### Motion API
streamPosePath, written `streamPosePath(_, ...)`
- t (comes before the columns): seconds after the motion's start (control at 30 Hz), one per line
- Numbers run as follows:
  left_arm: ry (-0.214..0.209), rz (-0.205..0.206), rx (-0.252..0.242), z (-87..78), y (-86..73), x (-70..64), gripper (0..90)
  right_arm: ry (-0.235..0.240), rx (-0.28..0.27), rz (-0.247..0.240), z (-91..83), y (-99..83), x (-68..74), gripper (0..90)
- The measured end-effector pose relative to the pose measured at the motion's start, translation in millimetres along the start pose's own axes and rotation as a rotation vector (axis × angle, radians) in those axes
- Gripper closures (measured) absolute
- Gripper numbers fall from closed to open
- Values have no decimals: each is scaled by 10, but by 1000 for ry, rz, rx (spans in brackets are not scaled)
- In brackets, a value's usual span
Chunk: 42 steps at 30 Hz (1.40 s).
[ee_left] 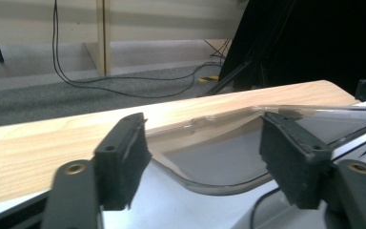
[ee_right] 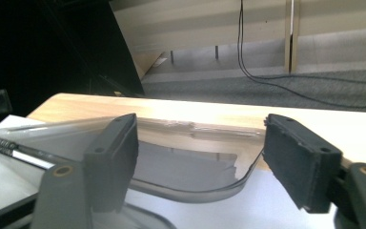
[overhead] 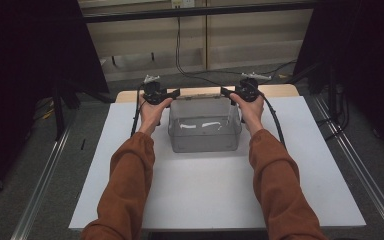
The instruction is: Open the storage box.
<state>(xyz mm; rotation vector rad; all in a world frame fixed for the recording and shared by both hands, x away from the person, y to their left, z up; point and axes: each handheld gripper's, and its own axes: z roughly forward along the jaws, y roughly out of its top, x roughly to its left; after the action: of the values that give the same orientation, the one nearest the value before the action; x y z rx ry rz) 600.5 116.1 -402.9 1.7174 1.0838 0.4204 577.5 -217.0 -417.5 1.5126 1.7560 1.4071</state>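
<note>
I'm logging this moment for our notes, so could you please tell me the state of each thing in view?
Clear plastic bin: upright on the white table, lidless, apparently empty.
Left hand-held gripper: open, jaws astride the bin's far left corner.
Right hand-held gripper: open, jaws astride the far right corner.

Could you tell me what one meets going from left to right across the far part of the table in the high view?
Left gripper → clear plastic bin → right gripper.
</note>
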Motion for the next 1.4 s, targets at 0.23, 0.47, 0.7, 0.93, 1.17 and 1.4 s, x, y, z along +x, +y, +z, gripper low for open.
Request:
streamPosePath(0.23,0,45,-40,-57,1,-91,186,7,-23,-62,-89,0,52,157)
streamPosePath(0.47,-3,64,-63,-161,-81,-101,121,5,-63,-97,-200,-10,66,80)
streamPosePath(0.7,-21,56,-107,-393,-153,-154,42,14,-108,-130,-347,-54,105,52)
streamPosePath(0.93,-19,63,-154,-577,-235,-169,29,-17,-124,-184,-496,-137,168,50)
streamPosePath(1.17,5,125,-185,-685,-360,-229,28,-35,-139,-247,-667,-190,244,32)
streamPosePath(1.4,-4,107,-232,-858,-431,-334,28,-45,-171,-233,-843,-267,276,0)
